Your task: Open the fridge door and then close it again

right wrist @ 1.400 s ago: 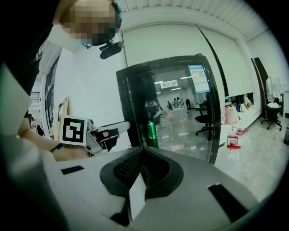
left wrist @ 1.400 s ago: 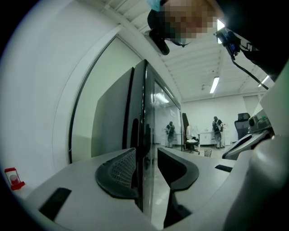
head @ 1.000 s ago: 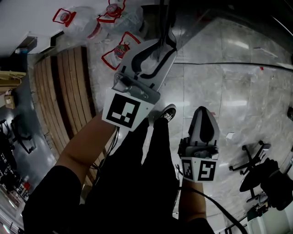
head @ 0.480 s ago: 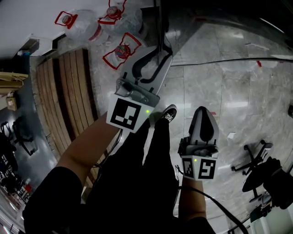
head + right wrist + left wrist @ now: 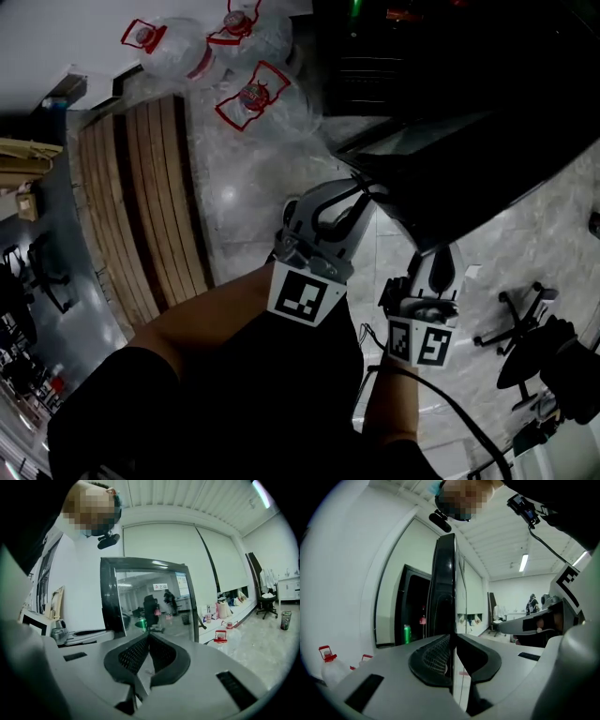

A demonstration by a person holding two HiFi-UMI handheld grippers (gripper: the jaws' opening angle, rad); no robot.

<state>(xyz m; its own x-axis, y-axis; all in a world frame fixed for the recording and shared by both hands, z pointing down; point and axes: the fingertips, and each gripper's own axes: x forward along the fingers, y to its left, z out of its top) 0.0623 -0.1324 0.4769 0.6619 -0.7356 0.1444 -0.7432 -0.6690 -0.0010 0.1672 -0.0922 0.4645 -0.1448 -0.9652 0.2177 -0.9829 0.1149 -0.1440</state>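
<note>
The left gripper (image 5: 451, 638) is closing its jaws on the edge of the open fridge door (image 5: 445, 583), with the thin black rim standing between the pads. Just to its right, the right gripper (image 5: 149, 635) is hovering with its jaws pressed together on nothing, facing the door's glass. Beyond, the dark fridge (image 5: 394, 47) is standing open, showing a green can (image 5: 407, 633) inside. Farther left, water jugs (image 5: 253, 98) are sitting on the marble floor (image 5: 234, 206) beside a slatted wooden bench (image 5: 141, 206).
</note>
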